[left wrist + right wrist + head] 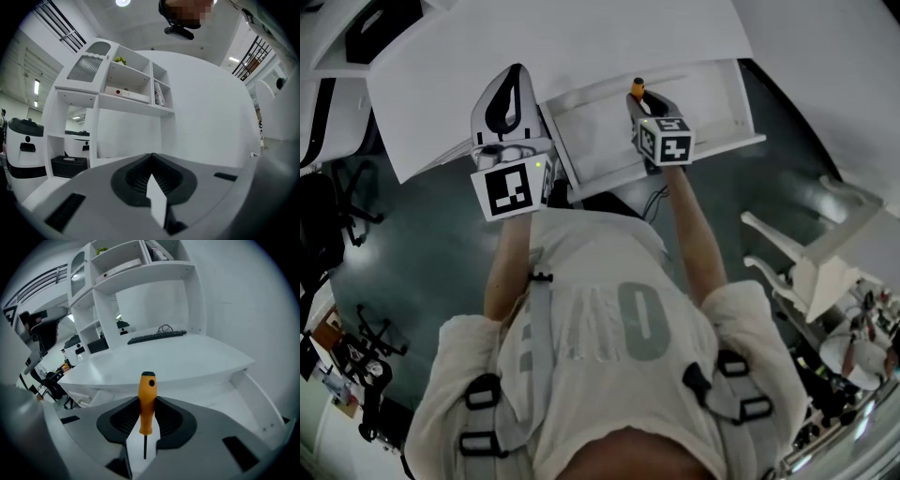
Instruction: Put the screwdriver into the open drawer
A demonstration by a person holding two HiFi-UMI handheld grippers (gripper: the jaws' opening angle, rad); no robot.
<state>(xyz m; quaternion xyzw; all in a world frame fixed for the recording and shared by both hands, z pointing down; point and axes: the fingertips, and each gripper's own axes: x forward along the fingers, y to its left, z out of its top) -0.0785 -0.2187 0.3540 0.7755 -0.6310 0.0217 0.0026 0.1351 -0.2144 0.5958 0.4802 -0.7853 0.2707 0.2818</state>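
Note:
An orange-handled screwdriver (146, 399) stands between the pads of my right gripper (146, 400), handle end forward and thin black shaft running back toward the camera. In the head view that right gripper (639, 101) hangs over the open white drawer (600, 145) under the desk edge, with the screwdriver (637, 87) sticking out past its tips. The drawer's side wall (262, 401) and floor lie just below the jaws. My left gripper (517, 75) is held level to the drawer's left, fingers together and nothing in them. In its own view, the left gripper (151, 158) faces a white wall.
The white desk top (562, 47) spreads above the drawer, carrying a black keyboard (157, 336) and a white shelf unit (126, 89). White furniture (825, 262) stands to the right on the dark floor. A black chair (337, 202) is at the left.

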